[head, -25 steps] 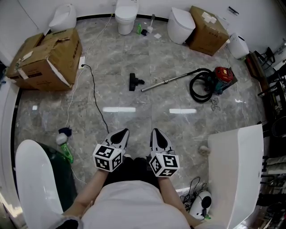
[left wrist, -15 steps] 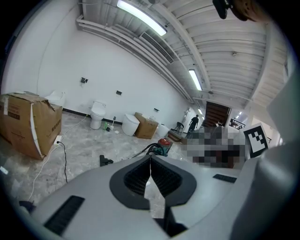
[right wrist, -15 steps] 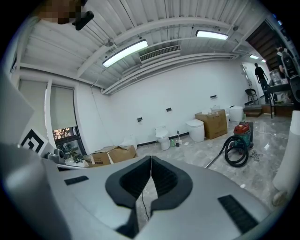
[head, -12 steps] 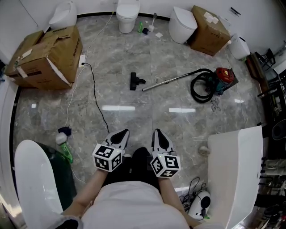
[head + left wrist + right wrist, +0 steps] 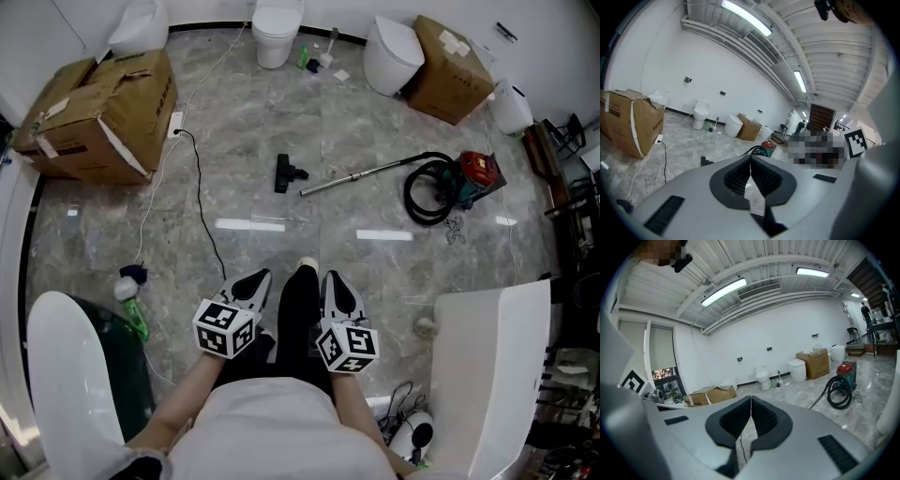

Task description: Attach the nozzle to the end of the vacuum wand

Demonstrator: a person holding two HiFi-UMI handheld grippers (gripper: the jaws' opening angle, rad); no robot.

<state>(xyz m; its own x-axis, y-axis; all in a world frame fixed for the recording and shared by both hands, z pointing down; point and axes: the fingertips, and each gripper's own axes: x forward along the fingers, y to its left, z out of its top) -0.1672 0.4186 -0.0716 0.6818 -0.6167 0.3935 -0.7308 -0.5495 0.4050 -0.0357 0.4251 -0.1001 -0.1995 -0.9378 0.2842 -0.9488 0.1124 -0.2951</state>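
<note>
The black nozzle (image 5: 286,172) lies on the marble floor far ahead of me, a short gap left of the metal wand's (image 5: 361,175) near end. That wand runs right to a coiled black hose (image 5: 427,192) and the red vacuum (image 5: 478,172). My left gripper (image 5: 251,279) and right gripper (image 5: 336,279) are held side by side close to my body, both shut and empty, far from the nozzle. The left gripper view shows its shut jaws (image 5: 750,159), the nozzle (image 5: 705,161) and the vacuum (image 5: 765,147). Past the right gripper's shut jaws (image 5: 751,399) lie the hose (image 5: 838,392) and vacuum (image 5: 846,371).
A torn cardboard box (image 5: 103,108) stands at the left, another box (image 5: 450,70) at the back right. Toilets (image 5: 279,28) line the far wall. A black cable (image 5: 202,202) crosses the floor. White fixtures (image 5: 492,366) flank me; a green bottle (image 5: 136,319) lies at the left.
The person's dark leg and foot have swung forward between the two grippers. Both grippers stay shut and side by side, and the floor scene has shifted slightly as I step forward.
</note>
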